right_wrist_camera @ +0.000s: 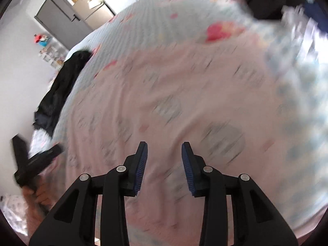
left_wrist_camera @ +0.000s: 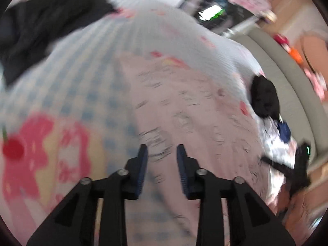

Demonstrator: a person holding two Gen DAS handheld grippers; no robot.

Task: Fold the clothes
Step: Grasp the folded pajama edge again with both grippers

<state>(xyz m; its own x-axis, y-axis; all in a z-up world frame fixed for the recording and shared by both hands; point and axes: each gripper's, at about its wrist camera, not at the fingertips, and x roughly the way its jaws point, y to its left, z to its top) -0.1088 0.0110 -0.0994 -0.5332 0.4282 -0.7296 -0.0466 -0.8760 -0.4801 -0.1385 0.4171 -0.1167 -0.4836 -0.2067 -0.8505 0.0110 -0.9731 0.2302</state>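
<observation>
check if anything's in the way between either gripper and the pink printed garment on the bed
Nothing visible is. The left gripper and right gripper both hover open right over the pink garment, with only air between. The black clothing lies off to the side on the checked bedspread.

We see a pale pink garment (right_wrist_camera: 164, 102) with a small grey print spread out on the bed, its cloth lightly wrinkled and lying flat. In the left wrist view the same pink garment (left_wrist_camera: 184, 106) lies on the blue-checked bedcover. Blur hides its exact shape. A black garment (right_wrist_camera: 57, 90) lies crumpled at the bed's edge.
</observation>
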